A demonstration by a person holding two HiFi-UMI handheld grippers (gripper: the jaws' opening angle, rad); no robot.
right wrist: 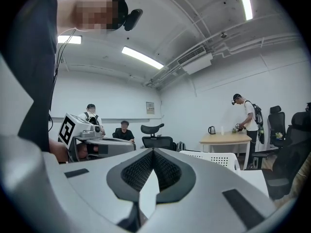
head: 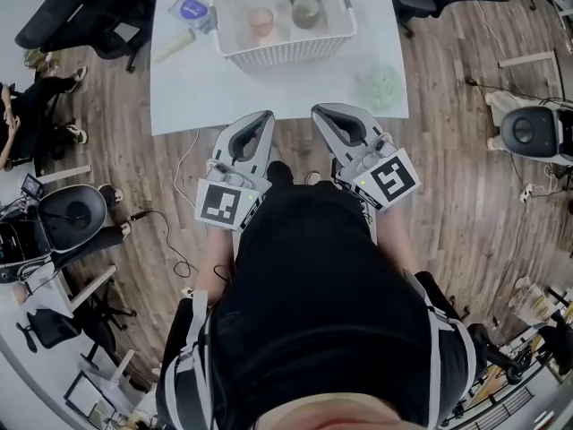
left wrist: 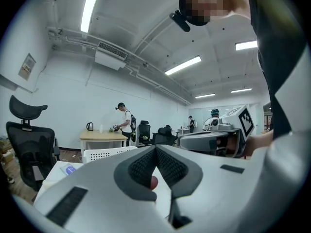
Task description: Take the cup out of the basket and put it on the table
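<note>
A white mesh basket (head: pixel 235 7) stands at the far end of the white table (head: pixel 269 88). Inside it a pink cup (head: pixel 260 21) and a green cup (head: pixel 305 12) stand upright, side by side. My left gripper (head: pixel 259 116) and right gripper (head: pixel 323 111) hover at the table's near edge, both shut and holding nothing, well short of the basket. The left gripper view has its shut jaws meeting (left wrist: pixel 155 147), with the basket (left wrist: pixel 104 153) low behind them and the right gripper (left wrist: pixel 214 140) alongside. In the right gripper view the gripper (right wrist: pixel 153 151) is likewise shut, with the basket (right wrist: pixel 214 158) beyond.
A blue-lidded packet (head: pixel 190 9) lies left of the basket, and a pale green object (head: pixel 383 86) sits near the table's right front corner. Office chairs (head: pixel 76 7) flank the table. A cable (head: pixel 183 164) trails on the wooden floor. Other people stand at a far desk (right wrist: pixel 228 140).
</note>
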